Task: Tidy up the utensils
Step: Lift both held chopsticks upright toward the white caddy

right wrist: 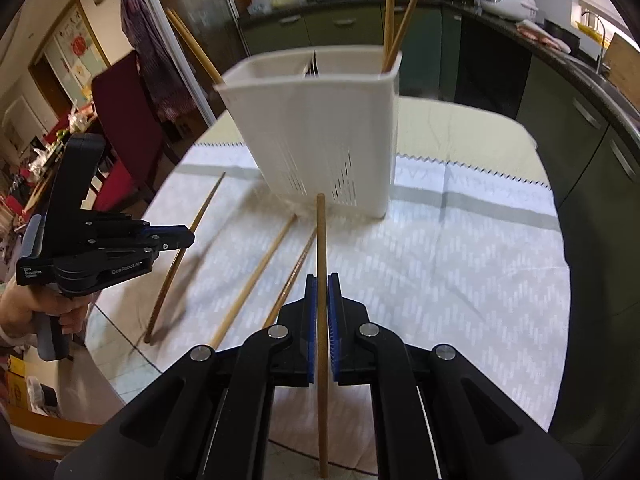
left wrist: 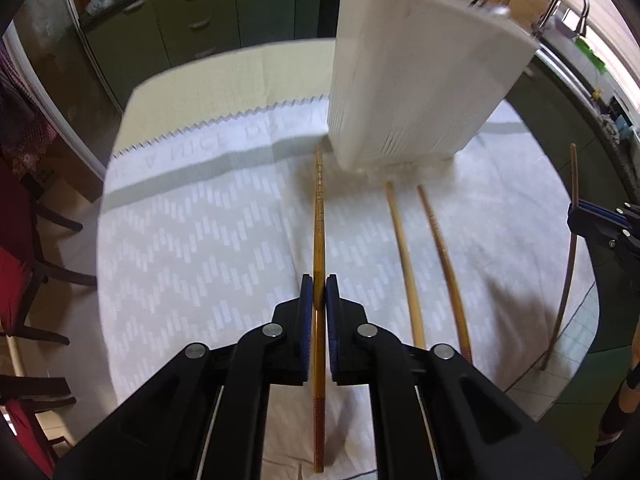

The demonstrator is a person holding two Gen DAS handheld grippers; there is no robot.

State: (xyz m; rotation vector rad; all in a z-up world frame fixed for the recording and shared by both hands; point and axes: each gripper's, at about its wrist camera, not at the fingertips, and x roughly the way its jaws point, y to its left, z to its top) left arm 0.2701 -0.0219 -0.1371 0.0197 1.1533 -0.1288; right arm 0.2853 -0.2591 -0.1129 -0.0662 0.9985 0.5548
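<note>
Left claw [left wrist: 319, 296] and right claw [right wrist: 322, 296] both clamped shut, angled downward

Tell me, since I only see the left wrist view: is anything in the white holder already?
Observer: Yes, two chopsticks stand in the holder, in its right-hand compartment as the right wrist view shows it.
Visitor: Is the other compartment used?
Observer: Something dark shows by the divider; I cannot tell what it is.
Visitor: And what carries the gripper I look along?
Observer: A hand grips the handle of the left gripper.
</note>
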